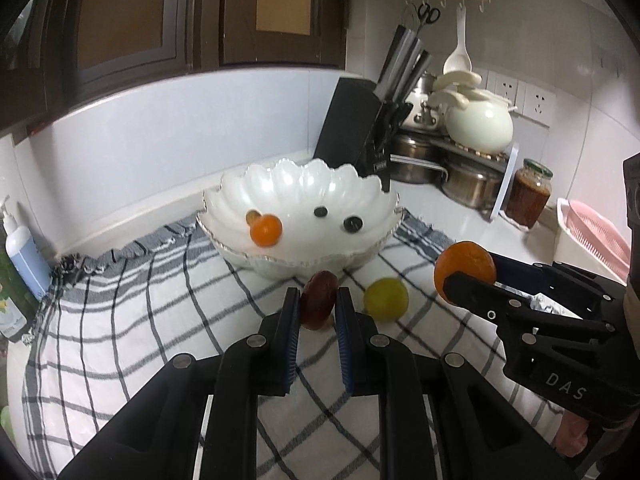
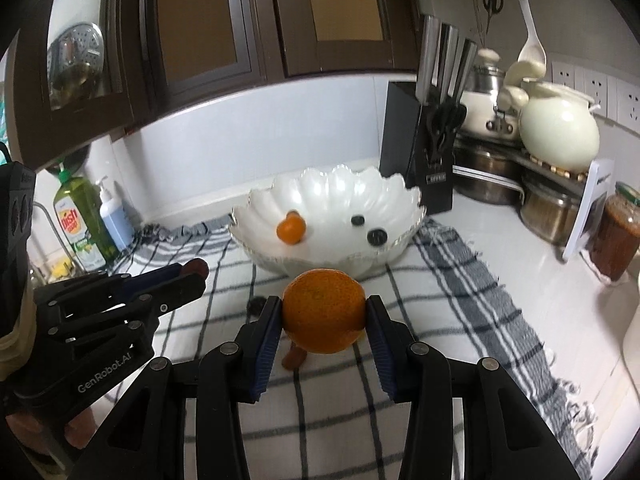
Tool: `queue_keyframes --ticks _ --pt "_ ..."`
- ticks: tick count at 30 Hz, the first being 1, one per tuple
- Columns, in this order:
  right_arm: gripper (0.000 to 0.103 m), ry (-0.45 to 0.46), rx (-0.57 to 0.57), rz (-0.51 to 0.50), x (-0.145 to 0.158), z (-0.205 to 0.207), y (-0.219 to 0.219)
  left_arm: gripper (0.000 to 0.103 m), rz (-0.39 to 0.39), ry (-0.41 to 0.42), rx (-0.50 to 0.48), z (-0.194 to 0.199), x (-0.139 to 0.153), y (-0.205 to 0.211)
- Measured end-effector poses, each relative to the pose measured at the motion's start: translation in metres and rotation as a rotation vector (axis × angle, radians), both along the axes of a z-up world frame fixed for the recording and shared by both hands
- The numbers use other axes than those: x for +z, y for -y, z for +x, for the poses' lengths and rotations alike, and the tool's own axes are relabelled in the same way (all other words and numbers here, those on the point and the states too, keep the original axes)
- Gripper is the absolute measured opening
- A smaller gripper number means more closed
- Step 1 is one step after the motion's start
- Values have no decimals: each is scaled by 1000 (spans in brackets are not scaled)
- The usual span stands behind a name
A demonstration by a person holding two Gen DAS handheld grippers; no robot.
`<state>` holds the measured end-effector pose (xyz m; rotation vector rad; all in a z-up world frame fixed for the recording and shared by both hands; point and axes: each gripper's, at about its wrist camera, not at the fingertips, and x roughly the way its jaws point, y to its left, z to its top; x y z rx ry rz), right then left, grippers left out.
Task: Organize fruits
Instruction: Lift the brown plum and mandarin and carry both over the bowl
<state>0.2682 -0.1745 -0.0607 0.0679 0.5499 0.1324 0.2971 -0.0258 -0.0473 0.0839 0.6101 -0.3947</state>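
On a kitchen counter, two hand-held grippers each carry a fruit above a checked cloth (image 1: pixel 132 300) laid there as the work surface. At far left, well off to the side of both tools, a dish-soap bottle (image 2: pixel 82 224) and a pump bottle (image 1: pixel 24 256) stand against the wall, out of the way.

The left gripper (image 1: pixel 318 300) is clamped on a dark red fruit (image 1: pixel 318 298), pinched between its blue pads so it can be carried without rolling. Just beyond its right finger, a yellow-green fruit (image 1: pixel 386 299) waits on the cloth, apparently next in line.

Straight ahead of both tools sits the white scalloped bowl (image 1: pixel 224 200), the likely home for every fruit. It already holds a small orange fruit (image 1: pixel 266 231) and two dark berries (image 1: pixel 353 224), which rest low in the hollow where the sloped walls gather them.

To the right, the right gripper (image 2: pixel 324 314) is closed on an orange (image 2: pixel 323 310), gripped across its widest part for a steady hold; seen from the left tool, it hangs clear of the cloth, just short of the bowl's rim. A small brownish thing (image 2: pixel 294 356) lies on the cloth under the orange; what it is cannot be told.

Farther right, beyond the bowl, a knife block (image 1: pixel 360 128), steel pots (image 1: pixel 468 184) and a jar (image 1: pixel 528 192) crowd the corner.
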Motion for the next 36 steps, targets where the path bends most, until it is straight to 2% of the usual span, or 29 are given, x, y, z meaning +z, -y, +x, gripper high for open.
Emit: queue_keyframes --ticks 11,18,27,36 --pt "44 102 -16 -13 33 22 2 19 -27 69 24 19 28 -2" --pt "44 128 -14 -30 47 40 2 19 -46 83 34 37 41 -2" --pt "44 101 -9 -39 49 73 3 19 -44 59 40 72 44 2" --pt "44 22 4 -52 42 116 7 19 -7 -2 40 110 32 11"
